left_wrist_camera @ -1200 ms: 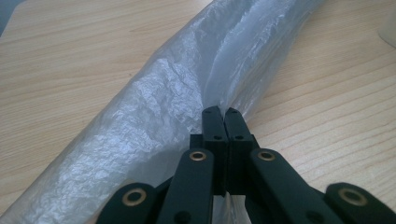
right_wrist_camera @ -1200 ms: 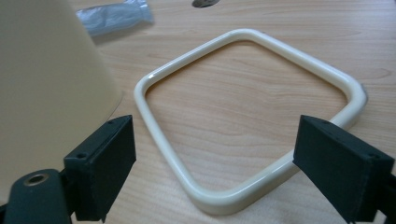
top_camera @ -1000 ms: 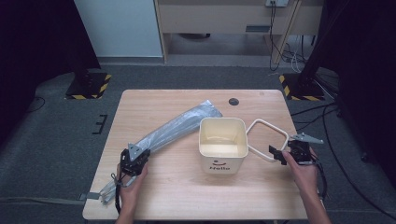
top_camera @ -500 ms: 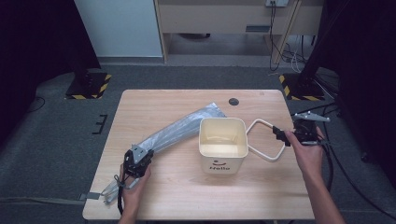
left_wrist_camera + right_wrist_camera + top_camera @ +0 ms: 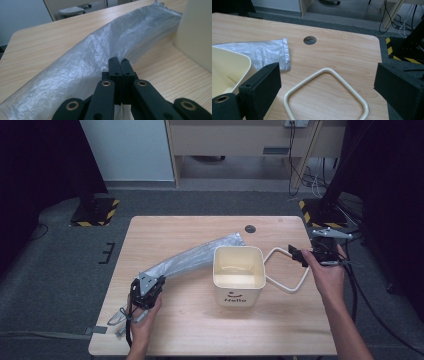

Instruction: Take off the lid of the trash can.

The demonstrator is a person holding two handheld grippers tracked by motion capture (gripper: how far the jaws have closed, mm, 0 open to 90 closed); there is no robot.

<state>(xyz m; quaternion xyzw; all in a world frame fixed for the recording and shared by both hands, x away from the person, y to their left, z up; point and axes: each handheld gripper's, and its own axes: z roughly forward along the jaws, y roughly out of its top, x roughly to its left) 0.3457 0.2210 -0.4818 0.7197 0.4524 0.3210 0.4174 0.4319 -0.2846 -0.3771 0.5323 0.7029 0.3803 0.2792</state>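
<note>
Work in hand: lining the cream square plastic bin [image 5: 239,274] with the long crinkled grey plastic bag [image 5: 192,259], as I judge it.
Bag, place: it lies flat on the light wooden desk [image 5: 200,330], diagonal from the near left corner up to the bin's back left side, and seems to touch the bin.
Bin, place: upright at the middle of the desk; beside it on the right lies the cream rounded-square plastic ring [image 5: 326,93].
Left gripper [image 5: 120,60]: jaws clenched on the near end of the bag; a white bit of film shows between them low in the left gripper view.
Right gripper [image 5: 329,82]: jaws released and wide, above the ring, touching nothing.
Handling: the bag is very light, thin and limp, and slippery; pinch one layer at the open edge. The ring is stiff and light; take one straight side.
Change from earlier: the right gripper has risen off the ring and moved further back; the left has lifted a little.
</note>
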